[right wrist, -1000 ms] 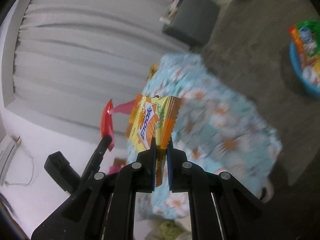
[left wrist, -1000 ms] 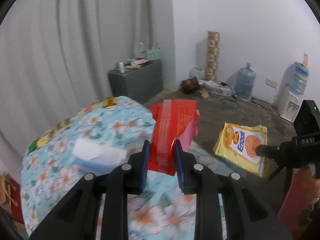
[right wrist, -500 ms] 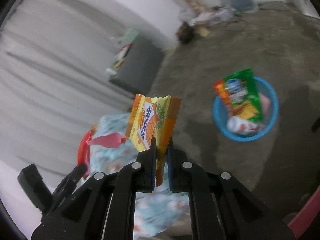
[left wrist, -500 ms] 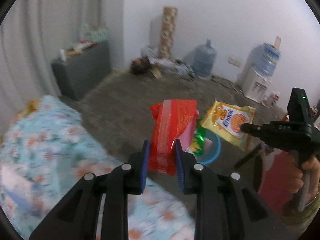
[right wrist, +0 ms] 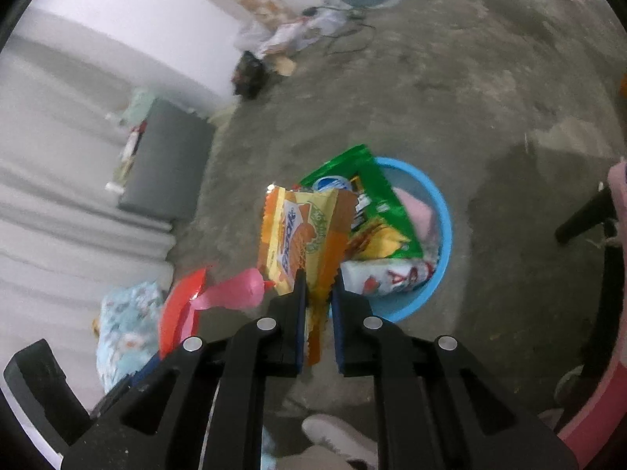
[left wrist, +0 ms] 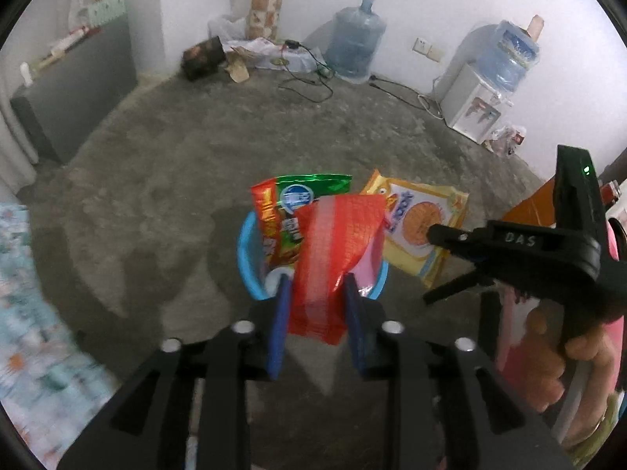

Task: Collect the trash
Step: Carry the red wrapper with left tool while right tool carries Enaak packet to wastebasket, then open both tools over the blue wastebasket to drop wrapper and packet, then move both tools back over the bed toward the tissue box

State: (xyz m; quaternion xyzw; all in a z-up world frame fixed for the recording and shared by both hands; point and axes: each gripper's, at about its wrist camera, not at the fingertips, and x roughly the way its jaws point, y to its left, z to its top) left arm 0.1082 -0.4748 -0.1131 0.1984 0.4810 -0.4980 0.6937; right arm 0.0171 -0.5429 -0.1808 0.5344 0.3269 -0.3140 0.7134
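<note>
Both grippers hang above the blue basin (left wrist: 246, 262) on the concrete floor (left wrist: 164, 164), each with a snack packet between its jaws. The left gripper (left wrist: 316, 286) has the red packet (left wrist: 333, 250); its jaws have just been opening and now stand partly apart, the packet loose between the pads and a sliver of gap showing on each side. The right gripper (right wrist: 318, 286) has the yellow biscuit packet (right wrist: 301, 231); its jaws have also just been opening, and the crimped end of the packet sits in a clear gap, no longer pinched. From the left camera the yellow packet shows just right of the basin, partly over its rim.

The step in hand looks like the drop. The basin already holds a green-and-red packet (right wrist: 372, 203) and a white wrapper (right wrist: 388, 278), piled towards its near side, so room is short. To do this well, bring each packet over the open middle of the basin before the jaws part fully; the yellow one seems to need a little more travel inward. Light film can cling to a pad or drift sideways as it falls, so release low and let it fall clear before lifting away.
</note>
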